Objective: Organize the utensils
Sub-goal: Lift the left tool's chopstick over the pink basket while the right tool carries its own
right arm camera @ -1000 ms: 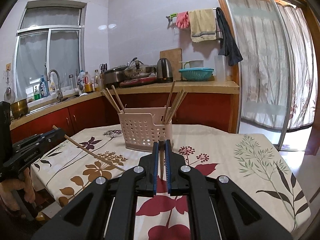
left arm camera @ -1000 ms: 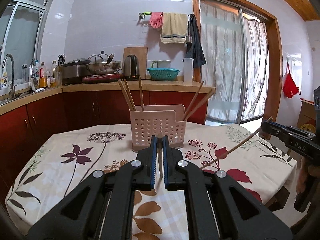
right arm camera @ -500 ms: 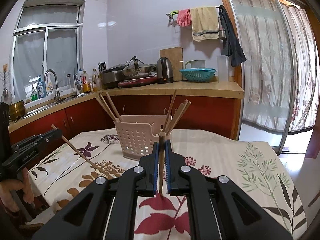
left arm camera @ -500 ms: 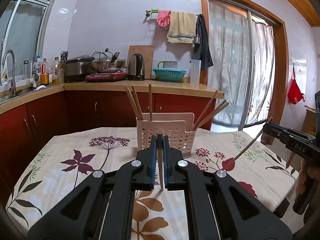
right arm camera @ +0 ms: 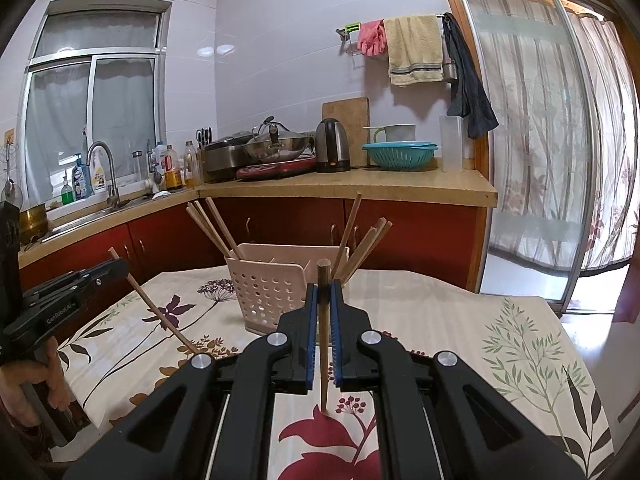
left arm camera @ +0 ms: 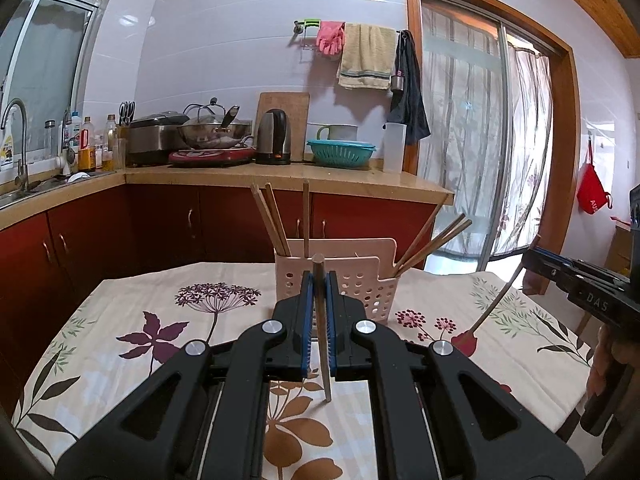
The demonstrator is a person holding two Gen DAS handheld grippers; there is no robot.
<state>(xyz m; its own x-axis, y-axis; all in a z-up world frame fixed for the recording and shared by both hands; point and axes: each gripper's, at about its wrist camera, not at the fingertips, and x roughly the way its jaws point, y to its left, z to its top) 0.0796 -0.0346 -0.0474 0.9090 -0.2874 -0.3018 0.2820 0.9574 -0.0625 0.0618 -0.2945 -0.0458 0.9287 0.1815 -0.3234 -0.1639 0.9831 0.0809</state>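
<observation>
- left gripper (left arm camera: 319, 280): jaws clenched on a wooden chopstick (left arm camera: 322, 340), held near upright, thin end hanging down over the floral tablecloth (left arm camera: 132, 344).
- right gripper (right arm camera: 324, 292): jaws clenched on a second chopstick (right arm camera: 323, 344), also near upright, tip pointing down.
- pink perforated utensil basket (left arm camera: 368, 288) stands on the table just beyond both grippers.
- more chopsticks (right arm camera: 216, 228) lean in the basket's left and right ends.
</observation>
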